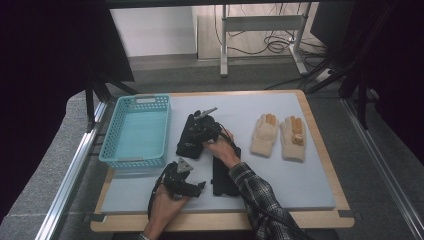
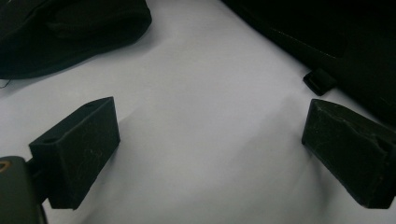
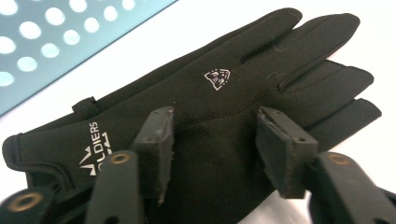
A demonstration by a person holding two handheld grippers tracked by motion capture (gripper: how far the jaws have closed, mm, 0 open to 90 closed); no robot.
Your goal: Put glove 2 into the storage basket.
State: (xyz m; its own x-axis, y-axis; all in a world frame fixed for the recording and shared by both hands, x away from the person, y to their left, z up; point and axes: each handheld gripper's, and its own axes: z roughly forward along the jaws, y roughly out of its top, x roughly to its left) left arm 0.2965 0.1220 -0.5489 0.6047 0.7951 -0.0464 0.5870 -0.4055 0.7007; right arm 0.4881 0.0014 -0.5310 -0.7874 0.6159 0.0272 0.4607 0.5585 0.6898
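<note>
**Right gripper poised over a black glove beside the basket**

The landmark is the light-blue perforated plastic basket (image 1: pixel 136 131) at the near-left of the grey table mat (image 1: pixel 300 185); just to the right of the basket lies a black fabric glove with a small white crest and white lettering at its cuff (image 3: pixel 224 107), flat on the mat; the right gripper (image 3: pixel 212 140) sits directly above this glove's palm, its jaws partly spread on either side of the palm area, and whether the pads actually press the fabric cannot be told; the glove still rests on the mat.

A second black glove (image 1: pixel 225 175) lies farther right of the basket and nearer the person, partly under the plaid sleeve (image 1: pixel 260 200); the left gripper (image 2: pixel 210 144), just in front of the basket's near-right corner, has its jaws spread wide over bare mat, with nothing between them.

Well to the right of the basket, a pair of cream knitted gloves with orange fingertips (image 1: pixel 277 136) lies side by side.
</note>
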